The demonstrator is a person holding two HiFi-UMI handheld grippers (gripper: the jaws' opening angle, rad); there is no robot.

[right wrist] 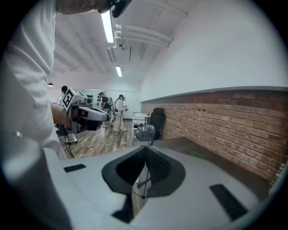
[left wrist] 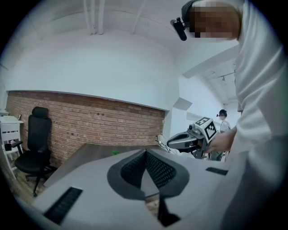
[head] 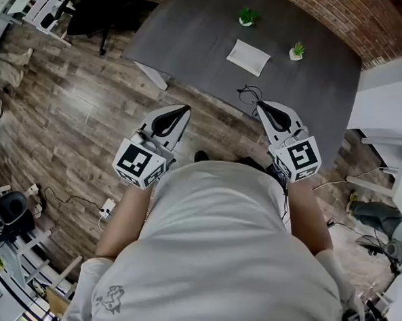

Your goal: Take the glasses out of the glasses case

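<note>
- Our white shirt (head: 236,247) fills the bottom of the head view, and both forearms reach forward from it.
- Below us a wood-plank floor (head: 75,115) spreads out to the left.
- Ahead stands the dark grey table (head: 195,27), backed by a brick wall (head: 332,15).
- At the far left, a black office chair (head: 95,7) stands on the floor beside the table.
- Our left tool (head: 183,111) hangs over the floor, short of the table's near edge. Its jaws are pressed together at the tip with nothing between them.
- Our right tool (head: 262,107) hangs at the table's near edge, well apart from the left one. Its jaws are likewise closed and empty.
- On the table beyond the right tool lies a flat white case (head: 248,57). Neither tool touches it.
- Two small potted plants stand farther back, one (head: 247,17) behind the case and one (head: 297,51) to its right.
- Thin black glasses (head: 249,93) lie outside the case, close to the table's near edge, between the case and the right tool's tip.
</note>
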